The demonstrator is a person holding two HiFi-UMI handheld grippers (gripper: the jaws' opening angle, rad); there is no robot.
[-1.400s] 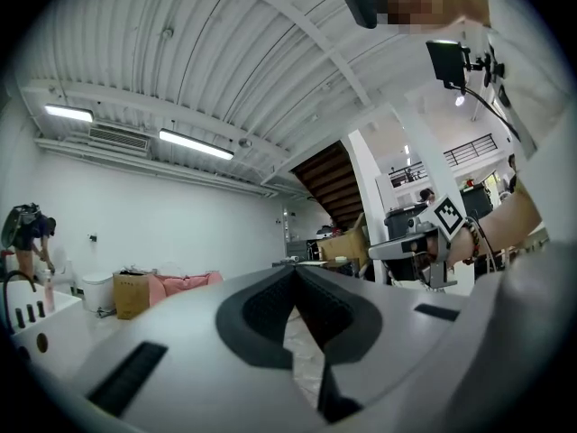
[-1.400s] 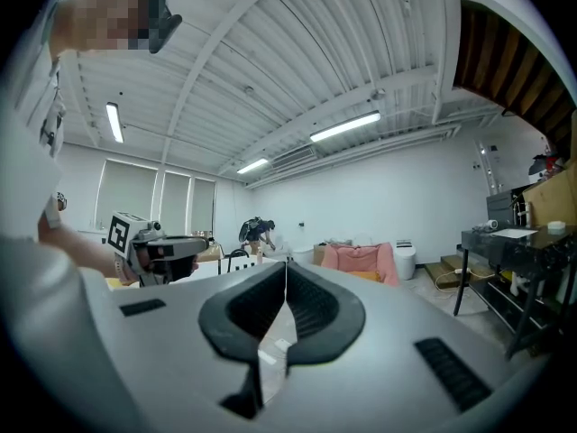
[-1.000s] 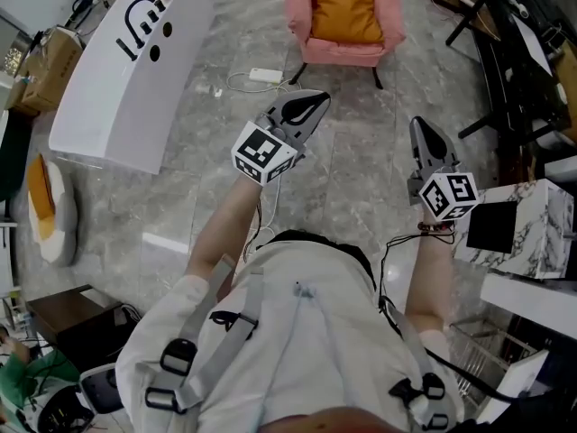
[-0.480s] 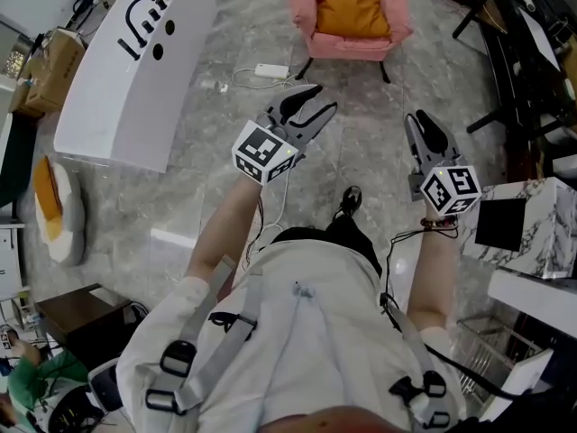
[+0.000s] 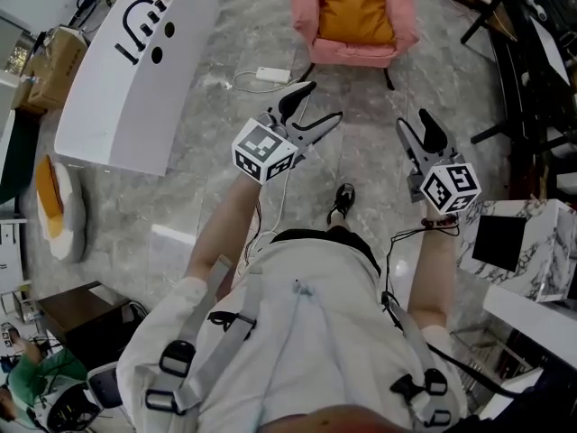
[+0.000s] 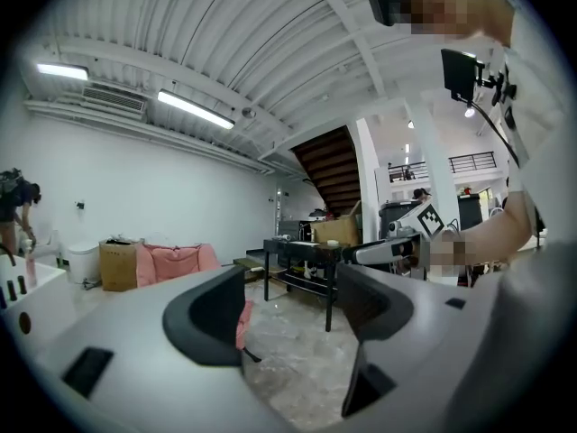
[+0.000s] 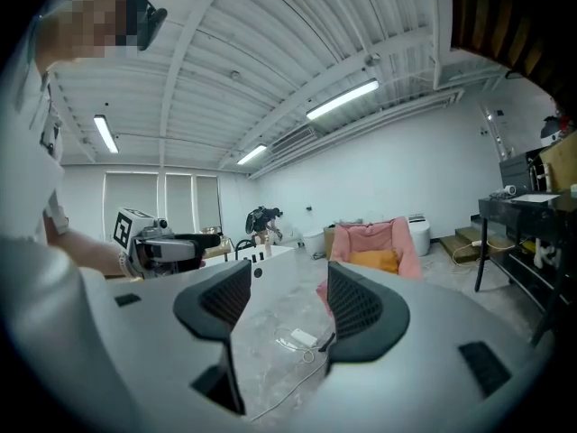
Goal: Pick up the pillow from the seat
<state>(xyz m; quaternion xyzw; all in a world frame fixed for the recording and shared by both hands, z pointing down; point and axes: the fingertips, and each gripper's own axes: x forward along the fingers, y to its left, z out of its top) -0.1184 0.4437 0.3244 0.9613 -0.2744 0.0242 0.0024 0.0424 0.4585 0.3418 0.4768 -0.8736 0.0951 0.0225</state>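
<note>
An orange pillow (image 5: 356, 3) lies on the seat of a pink armchair (image 5: 309, 21) at the top of the head view, some way ahead of both grippers. My left gripper (image 5: 322, 102) is held out over the floor. Its jaws are opening and nothing is between them. To its right, my right gripper (image 5: 415, 123) points toward the chair, jaws also opening and empty. The right gripper view shows the pillow (image 7: 377, 260) in the chair (image 7: 356, 240) just beyond the right gripper (image 7: 288, 289). The left gripper view shows the left gripper (image 6: 293, 309) with part of the chair (image 6: 176, 262) behind its left jaw.
A white slanted counter (image 5: 135, 61) stands on the left. A white power strip (image 5: 266, 75) with a cable lies on the marble floor before the chair. Black tables (image 5: 523, 61) and a marble block (image 5: 532, 242) line the right side. A cardboard box (image 5: 50, 66) sits far left.
Both grippers' jaws have gone from shut to parted. The chair has drifted slightly rightward in view, and a shoe now shows on the floor between the arms.
</note>
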